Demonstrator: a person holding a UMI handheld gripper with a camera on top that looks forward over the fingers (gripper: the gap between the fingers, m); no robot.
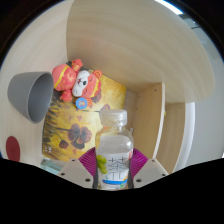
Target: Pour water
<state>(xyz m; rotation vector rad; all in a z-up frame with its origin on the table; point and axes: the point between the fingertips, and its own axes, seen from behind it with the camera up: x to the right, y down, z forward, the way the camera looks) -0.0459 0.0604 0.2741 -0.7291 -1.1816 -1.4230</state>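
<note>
Water bottle (114, 150) stands upright, cap up, clamped between the jaws.

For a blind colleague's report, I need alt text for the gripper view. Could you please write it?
A clear plastic water bottle with a white label stands between the gripper's two purple-padded fingers. Beyond it, on a pale wooden surface, lie a grey cup tipped on its side, a red and orange toy figure and a yellow flowered box.
</note>
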